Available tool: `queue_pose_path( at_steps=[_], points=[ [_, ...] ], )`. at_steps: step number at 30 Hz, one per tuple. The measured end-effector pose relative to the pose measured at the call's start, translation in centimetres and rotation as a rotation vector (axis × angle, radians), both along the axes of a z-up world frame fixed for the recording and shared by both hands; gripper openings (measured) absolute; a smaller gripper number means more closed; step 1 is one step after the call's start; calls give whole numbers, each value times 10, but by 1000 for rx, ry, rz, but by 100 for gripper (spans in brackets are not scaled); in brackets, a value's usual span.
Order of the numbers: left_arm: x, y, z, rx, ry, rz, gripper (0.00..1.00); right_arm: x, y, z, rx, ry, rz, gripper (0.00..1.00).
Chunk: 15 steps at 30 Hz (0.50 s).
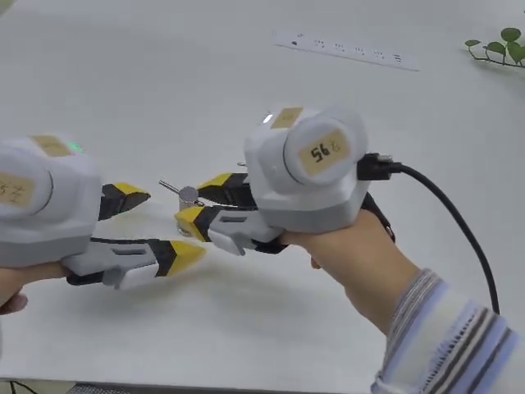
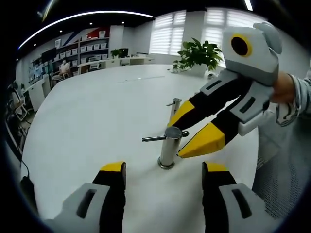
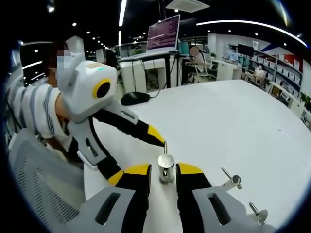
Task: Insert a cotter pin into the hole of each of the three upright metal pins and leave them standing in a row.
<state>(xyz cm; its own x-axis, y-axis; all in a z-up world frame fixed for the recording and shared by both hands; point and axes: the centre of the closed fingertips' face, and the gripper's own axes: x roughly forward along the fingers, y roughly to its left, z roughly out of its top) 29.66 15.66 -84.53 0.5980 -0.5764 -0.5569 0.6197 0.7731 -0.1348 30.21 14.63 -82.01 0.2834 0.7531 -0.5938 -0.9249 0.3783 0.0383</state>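
Note:
An upright metal pin (image 2: 169, 148) stands on the white table (image 2: 97, 121) with a thin cotter pin (image 2: 154, 139) sticking out sideways through its top. My right gripper (image 3: 165, 171) is shut on this metal pin (image 3: 166, 168), one jaw on each side; in the head view the right gripper (image 1: 190, 202) covers most of the pin (image 1: 189, 196). My left gripper (image 2: 165, 170) is open, a little short of the pin, with nothing between its jaws; in the head view it (image 1: 174, 222) sits at the left. Two more metal pins (image 3: 234, 180) (image 3: 260, 213) stand nearby.
A white power strip (image 1: 344, 49) lies at the far side of the table, and a green plant (image 1: 499, 45) is at the far right corner. A black cable (image 1: 451, 222) runs from the right gripper toward the table's near right edge. A second pin (image 2: 175, 104) stands behind the held one.

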Motion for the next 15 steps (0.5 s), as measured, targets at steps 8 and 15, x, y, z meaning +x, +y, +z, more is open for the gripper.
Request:
queue_pose_path(
  at_steps=[8, 15],
  points=[
    [3, 13, 11, -100, -24, 97, 81, 3, 7, -1, 23, 6, -23, 22],
    [2, 29, 12, -52, -55, 126, 99, 4, 9, -2, 23, 13, -27, 21]
  ],
)
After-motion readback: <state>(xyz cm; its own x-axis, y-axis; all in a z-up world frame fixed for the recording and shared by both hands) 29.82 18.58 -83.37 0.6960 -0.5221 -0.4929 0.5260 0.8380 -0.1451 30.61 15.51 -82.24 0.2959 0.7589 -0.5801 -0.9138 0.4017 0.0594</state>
